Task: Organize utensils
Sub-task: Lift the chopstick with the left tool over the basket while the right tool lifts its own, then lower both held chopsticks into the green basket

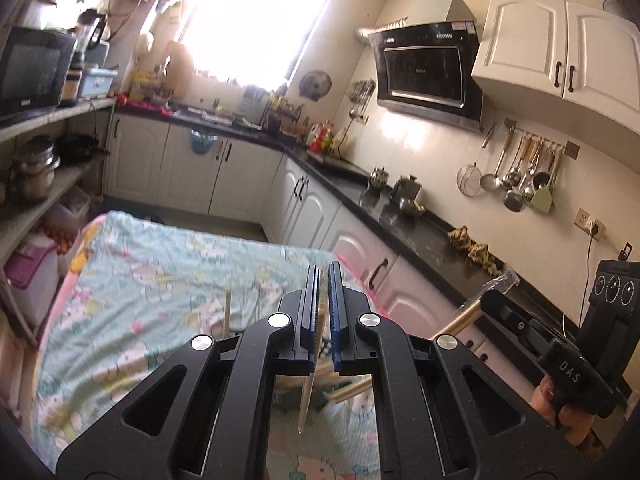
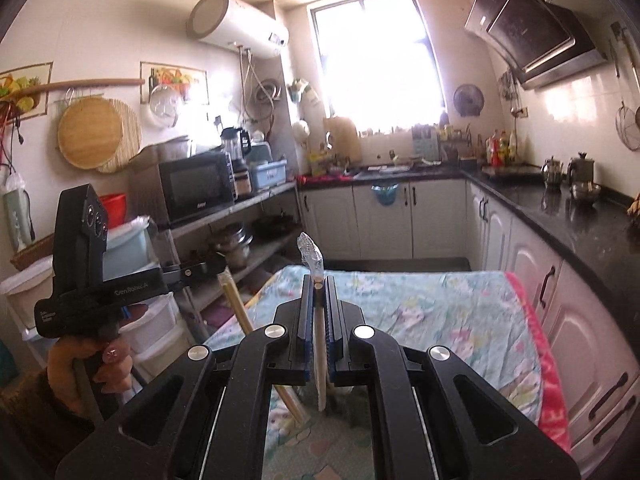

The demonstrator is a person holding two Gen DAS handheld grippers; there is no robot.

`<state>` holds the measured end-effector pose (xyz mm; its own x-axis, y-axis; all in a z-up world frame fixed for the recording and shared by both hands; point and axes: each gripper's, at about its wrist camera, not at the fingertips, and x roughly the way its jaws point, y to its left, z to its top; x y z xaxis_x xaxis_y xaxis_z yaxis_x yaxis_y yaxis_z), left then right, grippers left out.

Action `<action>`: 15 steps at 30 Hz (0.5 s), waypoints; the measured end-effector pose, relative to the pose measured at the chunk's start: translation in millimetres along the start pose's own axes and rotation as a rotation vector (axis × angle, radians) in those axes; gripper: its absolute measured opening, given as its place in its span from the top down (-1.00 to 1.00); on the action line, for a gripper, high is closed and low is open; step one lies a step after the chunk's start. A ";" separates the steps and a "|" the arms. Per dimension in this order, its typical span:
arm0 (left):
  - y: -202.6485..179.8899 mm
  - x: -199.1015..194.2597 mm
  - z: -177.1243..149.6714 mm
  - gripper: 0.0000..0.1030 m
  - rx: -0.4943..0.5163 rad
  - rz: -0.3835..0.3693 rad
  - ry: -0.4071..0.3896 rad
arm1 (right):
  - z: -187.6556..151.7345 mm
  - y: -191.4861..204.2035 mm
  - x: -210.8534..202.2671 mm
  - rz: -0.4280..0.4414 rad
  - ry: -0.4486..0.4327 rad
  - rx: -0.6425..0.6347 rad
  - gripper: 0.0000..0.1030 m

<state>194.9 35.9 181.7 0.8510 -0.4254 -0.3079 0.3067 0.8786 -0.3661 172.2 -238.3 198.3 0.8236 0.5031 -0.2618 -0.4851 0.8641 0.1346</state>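
Chopsticks point(image 2: 320, 360) clamped in right tool point(image 2: 319, 280)

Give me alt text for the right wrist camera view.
The right gripper is shut on a chopstick in a clear wrapper above a table with a floral cloth. At left, the left gripper holds another chopstick.

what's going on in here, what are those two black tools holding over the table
A person holds a black tool in each hand above a table draped in a cartoon-print cloth. The left tool is closed on a pale chopstick that hangs below it. The right tool is closed on another wooden utensil whose tip carries a clear plastic wrapper. Both are lifted off the cloth; nothing has been put away yet.
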 end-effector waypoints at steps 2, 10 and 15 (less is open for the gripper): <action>-1.4 -1.9 8.1 0.95 0.004 0.005 -0.020 | 10.1 -2.0 -4.3 -0.005 -0.024 -0.002 0.90; -6.9 -4.0 36.2 0.95 0.026 0.048 -0.104 | 49.0 -13.7 -16.6 -0.047 -0.115 -0.010 0.90; -5.1 1.3 48.7 0.95 0.028 0.091 -0.143 | 61.8 -20.2 -13.7 -0.071 -0.143 -0.018 0.90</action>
<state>215.2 41.5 225.9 0.9273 -0.3101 -0.2096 0.2355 0.9187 -0.3170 188.8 -261.7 258.2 0.8888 0.4391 -0.1316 -0.4282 0.8977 0.1033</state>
